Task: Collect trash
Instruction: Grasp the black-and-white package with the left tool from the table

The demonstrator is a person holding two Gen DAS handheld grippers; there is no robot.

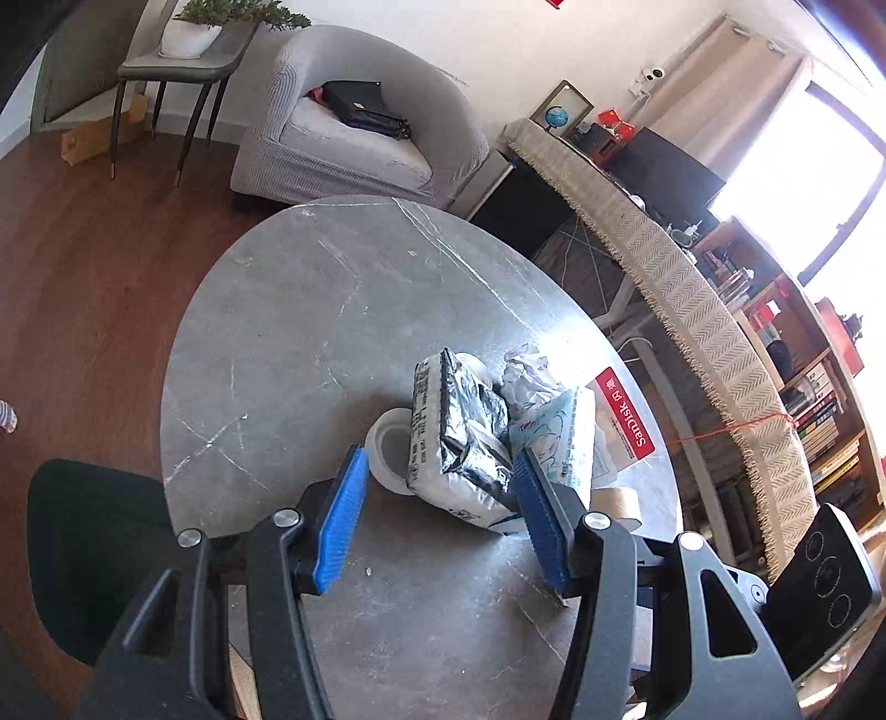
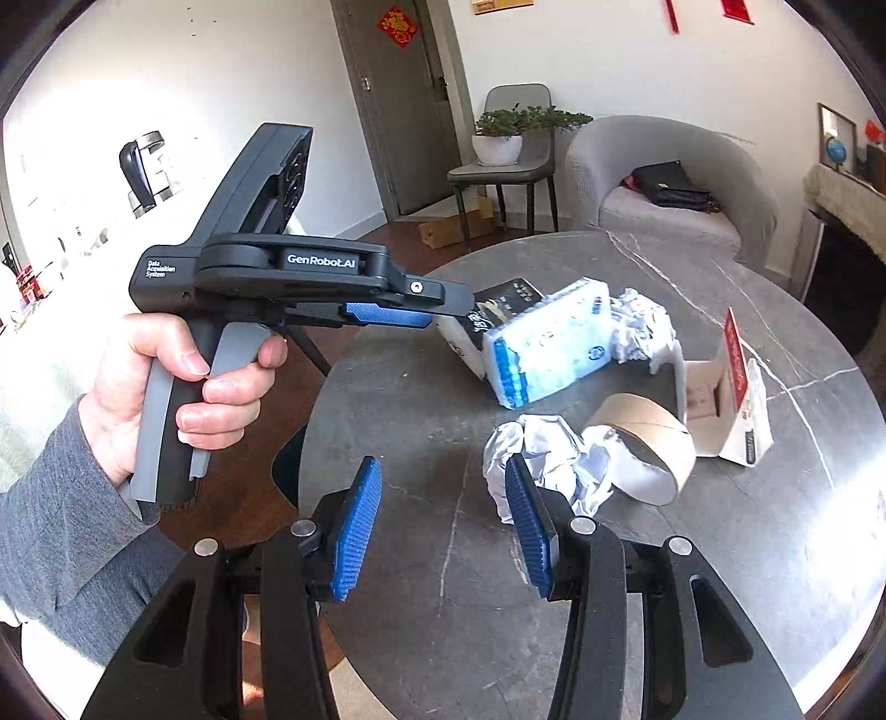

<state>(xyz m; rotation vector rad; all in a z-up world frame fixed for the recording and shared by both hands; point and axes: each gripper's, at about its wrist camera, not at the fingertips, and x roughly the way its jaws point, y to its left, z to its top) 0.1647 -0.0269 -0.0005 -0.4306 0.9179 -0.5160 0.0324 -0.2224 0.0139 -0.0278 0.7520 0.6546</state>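
Note:
Trash lies on a round grey marble table (image 1: 310, 310). In the left wrist view my left gripper (image 1: 437, 487) is open, its fingers on either side of a black-and-white packet (image 1: 462, 432). Next to it are a white tape roll (image 1: 390, 448), a blue tissue pack (image 1: 559, 437), crumpled paper (image 1: 526, 376) and a SanDisk box (image 1: 626, 421). In the right wrist view my right gripper (image 2: 443, 493) is open, just above the table, its right finger beside a crumpled paper ball (image 2: 548, 454). A cardboard tape core (image 2: 642, 443) lies behind the ball. The left gripper (image 2: 387, 315) shows there too, at the packet (image 2: 487, 315).
A grey armchair (image 1: 354, 127) with a black bag stands behind the table. A chair holding a potted plant (image 1: 194, 33) is at the back left. A fringed cloth-covered shelf (image 1: 692, 288) and bookshelves run along the right. A dark seat (image 1: 88, 548) sits by the table's near left.

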